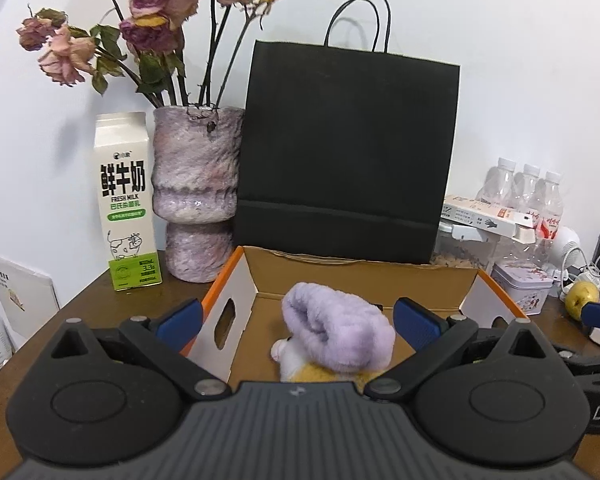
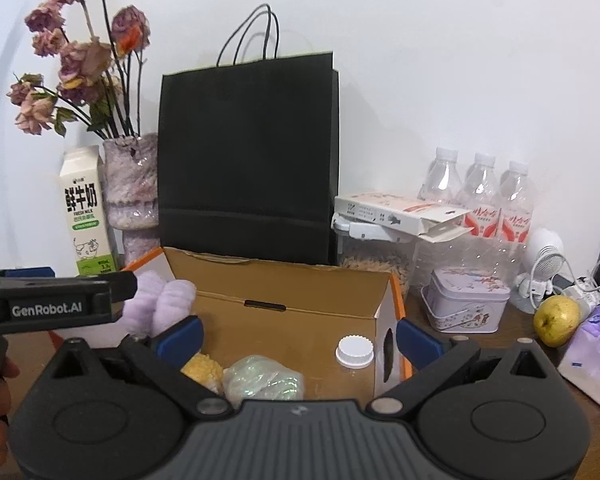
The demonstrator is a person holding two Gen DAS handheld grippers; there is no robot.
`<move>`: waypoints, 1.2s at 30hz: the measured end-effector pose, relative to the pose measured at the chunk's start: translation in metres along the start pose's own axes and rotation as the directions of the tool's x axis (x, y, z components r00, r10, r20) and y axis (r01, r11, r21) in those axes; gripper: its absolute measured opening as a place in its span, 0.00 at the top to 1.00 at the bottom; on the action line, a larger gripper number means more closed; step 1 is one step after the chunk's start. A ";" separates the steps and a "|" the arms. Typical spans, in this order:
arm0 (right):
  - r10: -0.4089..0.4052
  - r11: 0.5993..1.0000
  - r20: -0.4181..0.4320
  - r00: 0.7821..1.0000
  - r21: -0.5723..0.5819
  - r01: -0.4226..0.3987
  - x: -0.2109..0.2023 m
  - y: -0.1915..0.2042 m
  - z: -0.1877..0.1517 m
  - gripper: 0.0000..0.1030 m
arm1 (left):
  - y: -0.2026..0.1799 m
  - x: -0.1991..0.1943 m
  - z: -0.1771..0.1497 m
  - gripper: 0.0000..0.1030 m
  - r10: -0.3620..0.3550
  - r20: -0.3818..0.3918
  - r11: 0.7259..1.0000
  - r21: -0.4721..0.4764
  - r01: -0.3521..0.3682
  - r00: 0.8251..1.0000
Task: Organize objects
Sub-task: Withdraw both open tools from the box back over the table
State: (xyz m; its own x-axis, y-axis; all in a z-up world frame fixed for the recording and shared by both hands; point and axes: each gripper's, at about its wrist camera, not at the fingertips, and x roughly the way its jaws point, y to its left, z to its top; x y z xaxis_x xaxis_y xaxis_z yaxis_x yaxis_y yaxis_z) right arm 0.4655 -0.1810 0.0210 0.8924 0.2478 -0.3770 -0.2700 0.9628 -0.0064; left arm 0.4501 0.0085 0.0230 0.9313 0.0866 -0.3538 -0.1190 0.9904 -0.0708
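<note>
Leftmost, a milk carton (image 1: 129, 204) and vase (image 1: 196, 192) stand by the wall, black bag (image 1: 346, 152) beside them. Your left gripper (image 1: 296, 314) hangs spread, released, over the box (image 1: 236, 300); the purple plush (image 1: 336, 332) sits inside, between the fingers, untouched. Your right gripper (image 2: 298, 336) is also spread, straddling the box's right wall, over a yellow item (image 2: 202, 368), shiny bundle (image 2: 264, 378) and white cap (image 2: 355, 351). Right: tin (image 2: 466, 300), pear (image 2: 556, 320).

We see a lived-in home corner: around a black paper bag (image 1: 346, 152) on a wooden table (image 1: 100, 300) stand a vase of dried roses (image 1: 198, 192) left, water bottles (image 2: 480, 196) right.
</note>
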 end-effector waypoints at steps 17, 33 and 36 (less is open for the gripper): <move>0.017 0.999 0.019 1.000 -0.034 -0.016 -0.068 0.011 -0.025 0.00 | 0.004 -0.069 -0.027 0.00 -0.024 0.001 0.999 0.029 0.024 1.000; 0.034 0.998 0.012 0.999 -0.049 -0.034 -0.133 0.028 -0.076 0.00 | 0.014 -0.132 -0.064 0.00 -0.038 -0.028 0.998 0.040 0.039 0.999; 0.040 0.997 0.010 0.999 -0.059 -0.039 -0.146 0.034 -0.086 0.00 | 0.017 -0.144 -0.074 0.00 -0.042 -0.035 0.998 0.045 0.044 0.999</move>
State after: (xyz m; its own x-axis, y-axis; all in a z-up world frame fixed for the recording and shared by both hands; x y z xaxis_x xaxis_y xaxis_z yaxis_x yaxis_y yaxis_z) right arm 0.2952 -0.1939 -0.0034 0.8845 0.2873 -0.3676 -0.3258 0.9443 -0.0458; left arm 0.2881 0.0053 0.0037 0.9231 0.0407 -0.3825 -0.0625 0.9970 -0.0446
